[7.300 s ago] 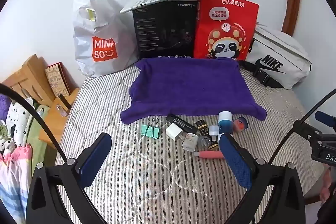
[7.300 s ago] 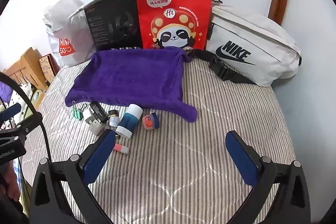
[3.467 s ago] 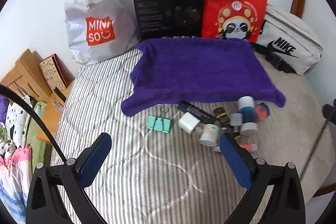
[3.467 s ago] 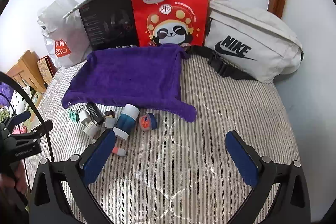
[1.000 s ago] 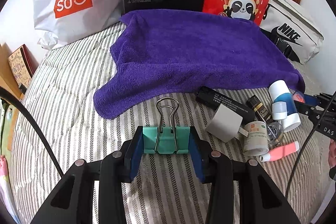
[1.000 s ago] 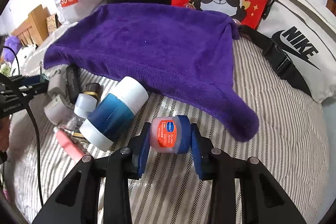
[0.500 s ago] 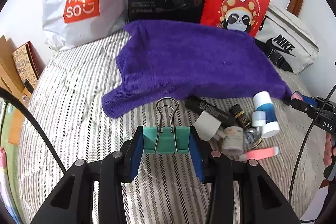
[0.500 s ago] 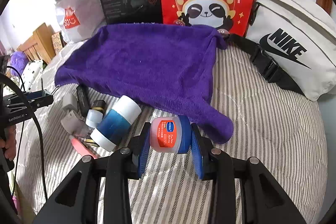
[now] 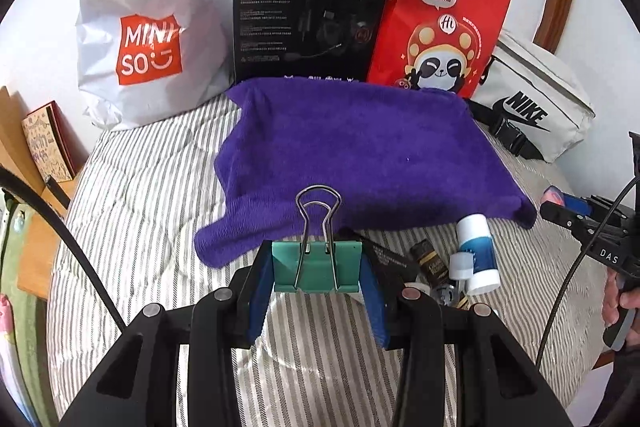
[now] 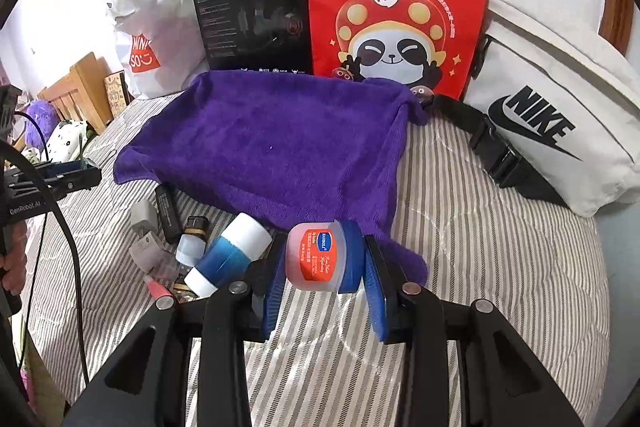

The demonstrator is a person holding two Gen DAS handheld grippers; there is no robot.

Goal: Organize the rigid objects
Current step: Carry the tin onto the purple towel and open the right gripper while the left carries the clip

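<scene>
My left gripper (image 9: pixel 317 269) is shut on a green binder clip (image 9: pixel 317 267), held above the striped bed with its wire loops pointing up toward the purple towel (image 9: pixel 360 151). My right gripper (image 10: pixel 325 259) is shut on a small blue-lidded balm jar (image 10: pixel 324 255) with an orange label, lifted over the towel's near corner (image 10: pixel 280 147). Between the two grippers lies a heap of small items: a blue and white bottle (image 10: pixel 230 253) (image 9: pixel 476 251), a white charger (image 10: pixel 143 217), a black stick (image 10: pixel 166 213), a small dark bottle (image 9: pixel 430 261) and a pink tube (image 10: pixel 158 289).
Along the wall stand a white Miniso bag (image 9: pixel 148 39), a black box (image 9: pixel 308 15), a red panda paper bag (image 10: pixel 396 7) and a white Nike pouch (image 10: pixel 560 131). Wooden furniture (image 9: pixel 36 163) borders the bed's left edge. A hand (image 9: pixel 618 301) holds the right gripper's handle.
Both grippers have risen off the bed with the clip and the jar held between their pads. The towel and the heap of items now appear farther below.
</scene>
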